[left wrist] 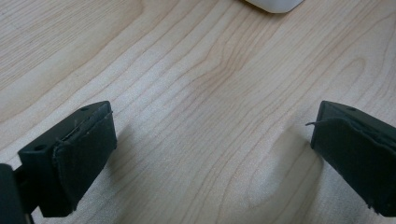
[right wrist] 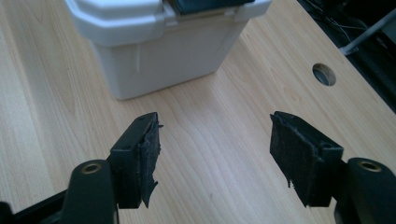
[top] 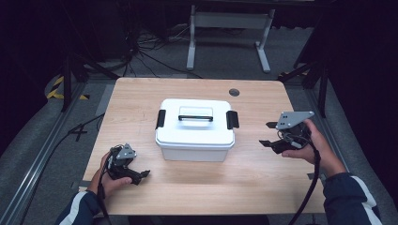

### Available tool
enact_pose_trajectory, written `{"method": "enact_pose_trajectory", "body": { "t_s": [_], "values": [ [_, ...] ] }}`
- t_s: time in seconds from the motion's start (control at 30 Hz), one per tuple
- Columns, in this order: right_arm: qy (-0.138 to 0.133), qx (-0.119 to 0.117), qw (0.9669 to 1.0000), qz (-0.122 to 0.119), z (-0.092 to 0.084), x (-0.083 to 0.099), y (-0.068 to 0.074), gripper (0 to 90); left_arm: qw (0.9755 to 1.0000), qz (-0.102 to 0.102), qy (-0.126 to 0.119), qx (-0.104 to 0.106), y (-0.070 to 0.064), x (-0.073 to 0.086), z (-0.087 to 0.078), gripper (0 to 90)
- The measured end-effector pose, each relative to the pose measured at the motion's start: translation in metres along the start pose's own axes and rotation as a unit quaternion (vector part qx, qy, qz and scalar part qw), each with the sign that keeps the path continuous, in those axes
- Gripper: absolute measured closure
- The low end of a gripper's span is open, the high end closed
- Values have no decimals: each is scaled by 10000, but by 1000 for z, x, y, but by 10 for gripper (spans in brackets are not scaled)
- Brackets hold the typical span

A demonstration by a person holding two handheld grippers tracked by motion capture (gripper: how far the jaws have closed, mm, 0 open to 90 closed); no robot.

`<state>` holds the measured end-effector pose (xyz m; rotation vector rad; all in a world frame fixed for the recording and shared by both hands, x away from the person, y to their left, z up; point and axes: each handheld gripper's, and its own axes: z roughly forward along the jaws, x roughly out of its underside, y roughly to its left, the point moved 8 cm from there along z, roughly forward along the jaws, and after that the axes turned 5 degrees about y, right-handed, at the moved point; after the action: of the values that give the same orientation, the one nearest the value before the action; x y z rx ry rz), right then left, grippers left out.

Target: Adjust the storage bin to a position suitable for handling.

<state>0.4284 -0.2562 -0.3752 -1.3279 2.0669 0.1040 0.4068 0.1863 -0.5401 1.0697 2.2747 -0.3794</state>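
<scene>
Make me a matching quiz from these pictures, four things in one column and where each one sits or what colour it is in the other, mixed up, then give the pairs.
Things
1. storage box
2. box handle
3. left hand-held gripper
4. cable hole

Descriptions
A. black, on top of the lid
B. far edge of the table, right of centre
C. white, at the table's middle
D. open, low over the near left corner

Pairs: 1-C, 2-A, 3-D, 4-B

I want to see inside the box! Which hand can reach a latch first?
Probably the right gripper: open and raised near the right latch. The left gripper sits low, near the table's front.
</scene>
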Motion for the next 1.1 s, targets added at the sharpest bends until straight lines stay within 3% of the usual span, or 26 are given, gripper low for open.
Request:
{"method": "enact_pose_trajectory", "body": {
  "t_s": [0.27,0.5,0.8,1.1],
  "values": [
    [21,114,9988,-482,-7,-46,-4,384,10000,-2,-2,1,0,0,0,7],
    [79,105,9973,-718,-5,-74,-3,406,10000,-1,0,1,0,0,0,7],
    [71,99,9959,-893,5,-96,0,436,10000,0,-1,1,0,0,0,6],
    [252,-85,9925,-1196,23,-119,13,482,10000,0,1,1,0,0,0,7]
  ]
}}
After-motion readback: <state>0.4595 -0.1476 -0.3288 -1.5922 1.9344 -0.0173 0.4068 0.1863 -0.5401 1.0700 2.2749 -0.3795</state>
